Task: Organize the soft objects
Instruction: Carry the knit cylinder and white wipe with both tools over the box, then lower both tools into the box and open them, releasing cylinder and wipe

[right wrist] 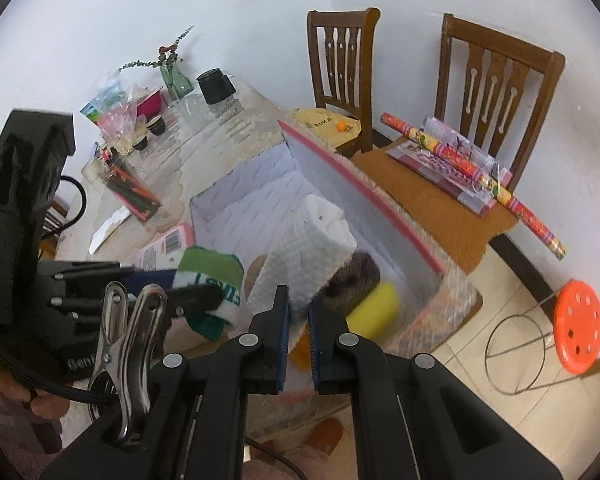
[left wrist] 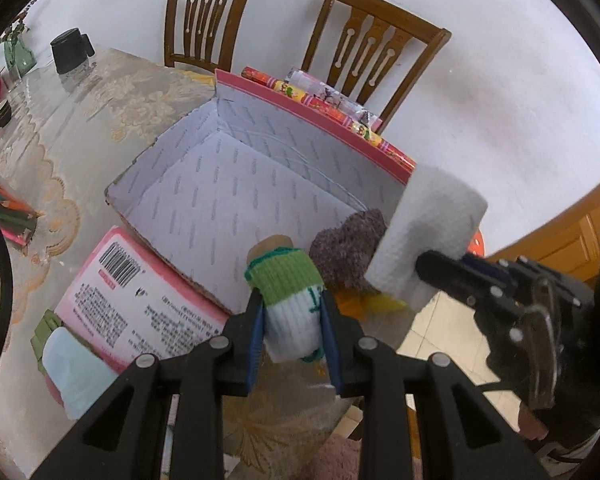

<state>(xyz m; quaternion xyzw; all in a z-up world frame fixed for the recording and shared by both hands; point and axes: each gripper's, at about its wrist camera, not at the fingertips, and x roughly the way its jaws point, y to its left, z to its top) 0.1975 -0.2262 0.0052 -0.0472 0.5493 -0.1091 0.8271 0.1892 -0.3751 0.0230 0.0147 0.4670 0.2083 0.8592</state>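
Note:
My left gripper (left wrist: 292, 300) is shut on a rolled green-and-white knitted sock (left wrist: 290, 280), which hangs over the near edge of an open cardboard box (left wrist: 168, 152) with a white inside and pink outside. My right gripper (right wrist: 298, 298) is shut on a white paper towel roll (right wrist: 312, 248), held above the box's near right corner. In the left wrist view the right gripper (left wrist: 424, 268) and the roll (left wrist: 432, 232) show at the right. A fuzzy purple object (right wrist: 354, 278) and a yellow sponge (right wrist: 376, 304) lie below the roll. The sock (right wrist: 210, 276) and left gripper (right wrist: 204, 296) appear at the left.
A pink package with a barcode (left wrist: 140, 300) and a light blue cloth (left wrist: 76, 372) lie beside the box on the patterned tablecloth. Pencils (right wrist: 130, 192), a black cup (right wrist: 216, 86) and a vase (right wrist: 174, 78) stand farther back. Two wooden chairs (right wrist: 342, 76), one with wrapping rolls (right wrist: 472, 176), and an orange stool (right wrist: 578, 328) stand past the table.

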